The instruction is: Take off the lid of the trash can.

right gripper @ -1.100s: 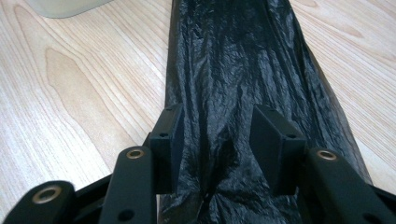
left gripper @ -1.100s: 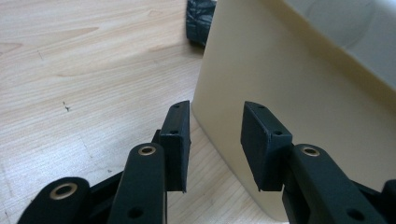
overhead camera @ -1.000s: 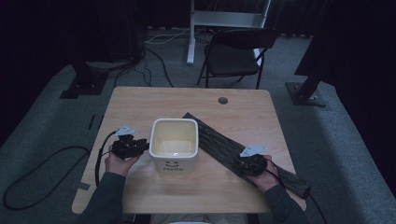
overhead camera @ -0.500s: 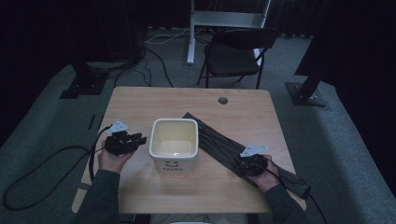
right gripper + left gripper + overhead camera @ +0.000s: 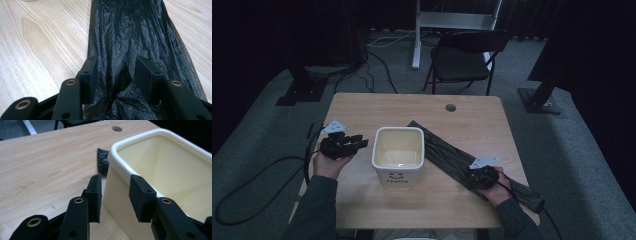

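Bin (image 5: pixel 150 167) rim between left gripper (image 5: pixel 115 195) jaws, untouched

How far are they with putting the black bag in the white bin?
Just starting. Done: the black bag lies flat on the table beside the empty white bin. In hand: the right tongs straddle a raised fold of bag; the left tongs hover open at the bin's rim. Left: probably opening the bag and lining the bin.

Glossy smooth cream plastic bin (image 5: pixel 160 170), crinkled shiny black plastic bag (image 5: pixel 130 37), matt pale wood-grain table (image 5: pixel 45 165), matt black gripper pads (image 5: pixel 141 195)
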